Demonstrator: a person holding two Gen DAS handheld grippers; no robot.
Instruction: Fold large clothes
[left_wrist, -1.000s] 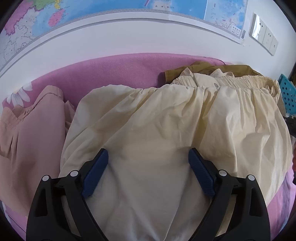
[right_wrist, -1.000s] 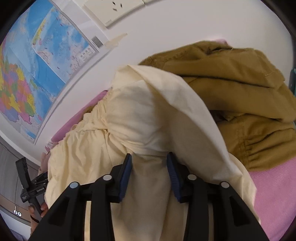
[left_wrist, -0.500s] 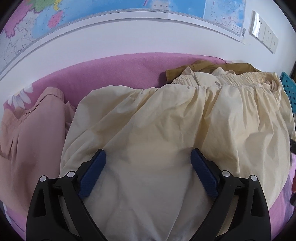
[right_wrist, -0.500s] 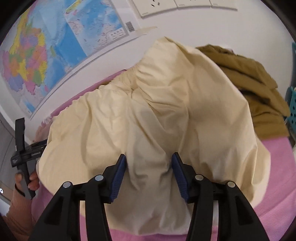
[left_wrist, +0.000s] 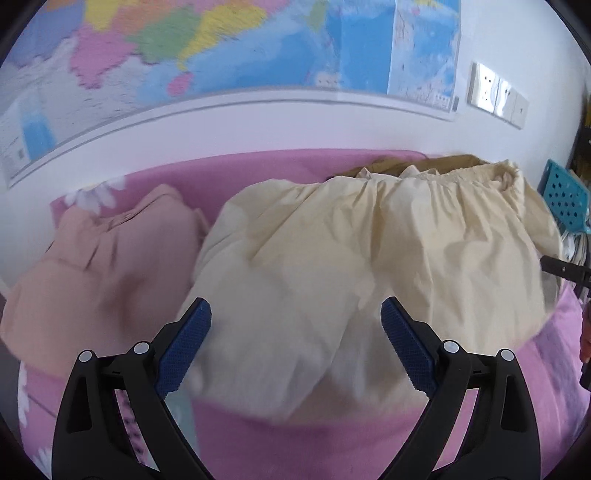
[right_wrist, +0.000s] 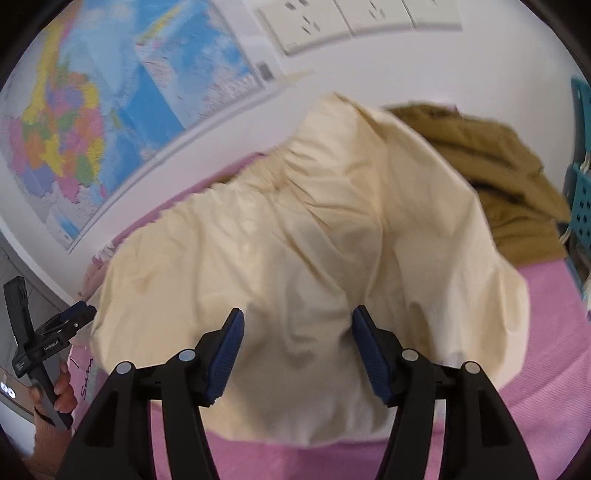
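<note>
A large cream garment (left_wrist: 369, 258) lies folded on the pink bed, its gathered waistband toward the wall. In the left wrist view my left gripper (left_wrist: 295, 343) stands open above the garment's near edge, its blue pads wide apart and touching nothing. In the right wrist view the same cream garment (right_wrist: 295, 258) fills the middle. My right gripper (right_wrist: 297, 350) hovers over its near edge with jaws opening; the cloth lies below them, not pinched. The left gripper (right_wrist: 70, 321) shows at the far left of that view in a hand.
A peach-pink garment (left_wrist: 99, 273) lies left of the cream one. An olive-brown garment (right_wrist: 498, 173) is bunched at the back right. The pink bedspread (left_wrist: 332, 435) shows in front. A blue perforated crate (left_wrist: 565, 192) stands at the right. A map and wall sockets hang behind.
Both grippers have pulled back from the cream garment, so pink bedspread now shows at its near edge. The right jaws have let go and widened. The left view has tilted up toward the map.
</note>
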